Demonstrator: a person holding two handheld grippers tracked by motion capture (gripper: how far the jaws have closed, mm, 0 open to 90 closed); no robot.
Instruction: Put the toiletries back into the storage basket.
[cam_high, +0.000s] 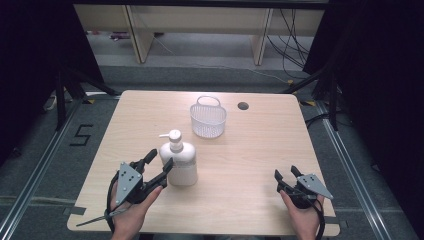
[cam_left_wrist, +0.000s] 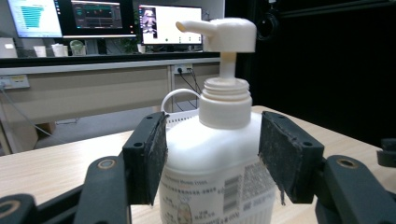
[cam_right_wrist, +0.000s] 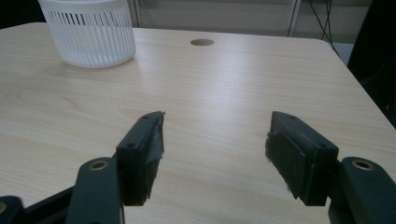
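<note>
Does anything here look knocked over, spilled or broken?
Nothing spilled or toppled. The pump bottle stands upright on the table, and the white basket sits upright farther back. One small oddity: the right-hand pad of the left tool looks frayed along its lower edge.

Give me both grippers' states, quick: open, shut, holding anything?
Left gripper: open, jaws either side of the pump bottle, pads not clearly pressing on it.
Right gripper: open, nothing between its jaws, above the table.
</note>
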